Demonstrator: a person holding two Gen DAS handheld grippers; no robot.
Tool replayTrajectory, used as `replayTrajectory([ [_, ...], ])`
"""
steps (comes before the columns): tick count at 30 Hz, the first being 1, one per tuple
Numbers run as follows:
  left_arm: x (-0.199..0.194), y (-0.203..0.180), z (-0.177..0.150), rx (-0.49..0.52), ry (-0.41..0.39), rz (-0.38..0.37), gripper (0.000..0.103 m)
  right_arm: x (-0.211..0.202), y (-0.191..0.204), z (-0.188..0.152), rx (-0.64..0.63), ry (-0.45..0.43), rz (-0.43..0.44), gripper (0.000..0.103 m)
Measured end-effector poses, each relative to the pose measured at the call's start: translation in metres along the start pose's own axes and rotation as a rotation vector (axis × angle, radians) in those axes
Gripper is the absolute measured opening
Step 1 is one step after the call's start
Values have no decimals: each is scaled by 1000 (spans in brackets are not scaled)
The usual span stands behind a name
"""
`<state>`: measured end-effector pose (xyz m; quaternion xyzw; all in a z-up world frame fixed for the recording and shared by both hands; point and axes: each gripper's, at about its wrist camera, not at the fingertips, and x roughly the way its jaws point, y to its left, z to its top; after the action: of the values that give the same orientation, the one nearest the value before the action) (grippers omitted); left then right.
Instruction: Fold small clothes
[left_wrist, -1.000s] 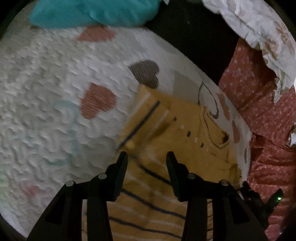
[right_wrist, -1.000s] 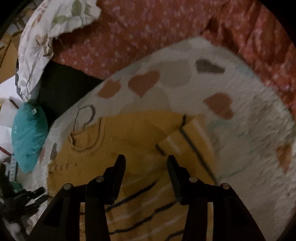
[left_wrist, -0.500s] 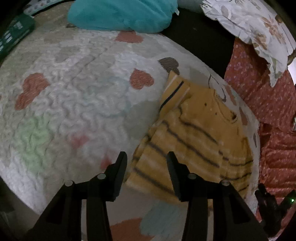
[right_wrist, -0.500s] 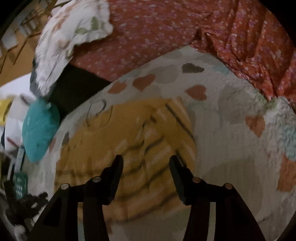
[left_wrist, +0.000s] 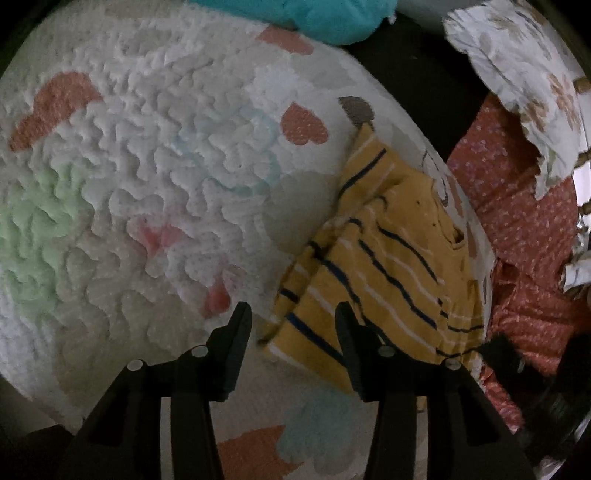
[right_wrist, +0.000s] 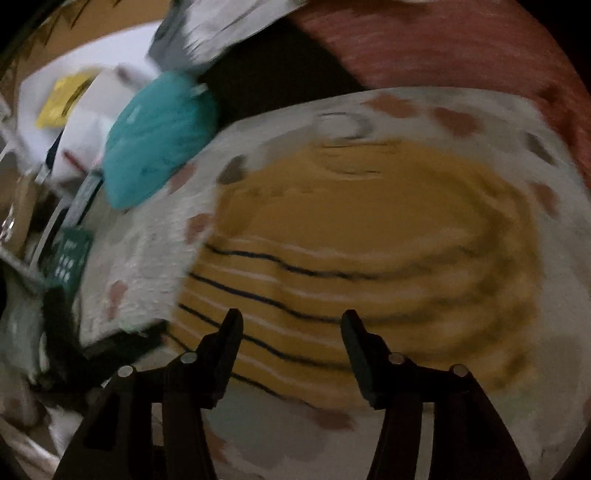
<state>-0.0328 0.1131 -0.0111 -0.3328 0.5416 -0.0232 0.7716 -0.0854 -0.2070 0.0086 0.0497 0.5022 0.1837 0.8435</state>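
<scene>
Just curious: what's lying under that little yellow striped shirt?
The yellow striped shirt rests on a white quilted blanket printed with hearts. Whatever pattern lies directly beneath the shirt is covered.

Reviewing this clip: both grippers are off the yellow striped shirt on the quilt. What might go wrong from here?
1. The yellow striped shirt lies partly folded with its near edge bunched; a shallow pinch by the left gripper may catch only one layer and undo the fold.
2. The right gripper, jaws opening and nothing between them, shows heavy blur; it may land off target.
3. The shirt sits near the quilt edge and may slide off.
</scene>
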Motion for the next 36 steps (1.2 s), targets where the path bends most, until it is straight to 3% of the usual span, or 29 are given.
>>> replayTrajectory([
  [6, 12, 7, 7, -51, 48, -72, 50, 86, 48, 55, -6, 143, 9, 62],
  [9, 13, 5, 7, -55, 65, -113, 52, 125, 64, 70, -33, 202, -61, 62],
  [15, 24, 1, 1, -45, 94, -111, 54, 170, 84, 85, -76, 269, -145, 63],
  [21, 28, -1, -2, -76, 100, -128, 56, 203, 113, 90, -195, 376, -263, 80],
  [25, 29, -3, -8, -100, 106, -139, 56, 218, 127, 86, -294, 438, -350, 81],
  [26, 29, -3, -9, -96, 108, -137, 55, 220, 130, 84, -324, 445, -374, 79],
  [27, 30, -5, -9, -89, 113, -133, 43, 221, 134, 80, -373, 440, -424, 72],
  [28, 32, -4, -11, -85, 126, -140, 21, 221, 137, 77, -403, 430, -455, 57],
  [29, 35, -7, -11, -89, 144, -160, 11, 218, 141, 74, -443, 408, -470, 52],
  [31, 35, -14, -14, -97, 153, -184, 11, 211, 143, 71, -478, 380, -467, 21],
  [33, 29, -28, -15, -70, 134, -204, 11, 194, 140, 70, -470, 336, -433, 14],
  [36, 23, -52, -21, -25, 118, -236, 11, 163, 123, 74, -411, 270, -371, 13],
])
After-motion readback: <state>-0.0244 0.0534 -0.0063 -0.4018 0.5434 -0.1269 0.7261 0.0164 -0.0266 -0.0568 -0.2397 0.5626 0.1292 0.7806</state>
